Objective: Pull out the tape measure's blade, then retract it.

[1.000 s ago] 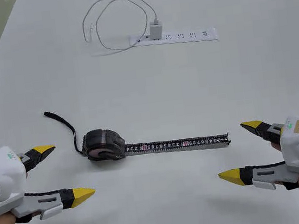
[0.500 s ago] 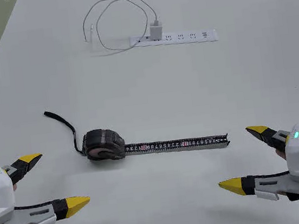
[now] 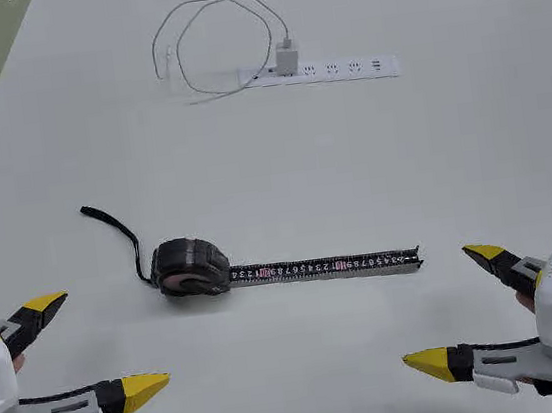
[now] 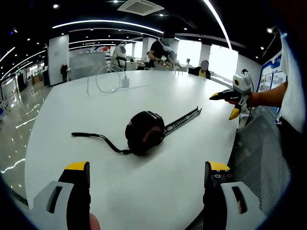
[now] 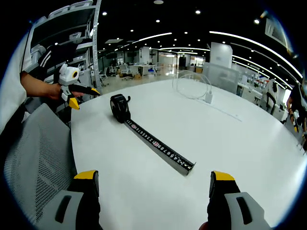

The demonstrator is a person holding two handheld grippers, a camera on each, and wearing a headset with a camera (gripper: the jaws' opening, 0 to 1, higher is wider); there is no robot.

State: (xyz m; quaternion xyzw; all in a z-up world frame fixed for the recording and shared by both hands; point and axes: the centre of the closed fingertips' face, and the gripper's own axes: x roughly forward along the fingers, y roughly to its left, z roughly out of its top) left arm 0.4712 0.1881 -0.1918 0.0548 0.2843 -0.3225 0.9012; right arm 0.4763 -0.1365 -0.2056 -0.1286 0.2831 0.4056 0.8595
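A black tape measure [image 3: 191,267] lies on the white table, its wrist strap [image 3: 116,231] trailing left. Its blade [image 3: 326,266] stretches right across the table to a hooked end [image 3: 419,257]. The case [image 4: 145,132] and blade [image 4: 182,120] sit ahead of my left gripper [image 4: 146,170], which stands open and apart from them. My left gripper [image 3: 97,347] is at the bottom left of the head view. My right gripper [image 3: 455,307] is open at the bottom right, short of the blade's end [image 5: 188,166]. The case [image 5: 119,107] lies beyond it.
A white power strip [image 3: 325,68] with a plugged charger and a looped white cable [image 3: 211,43] lies at the far side of the table. A grey mesh chair [image 5: 33,153] stands by the near table edge. People stand in the background hall.
Both grippers have drawn back toward me and lower in the head view. The tape measure and its extended blade have stayed in place.
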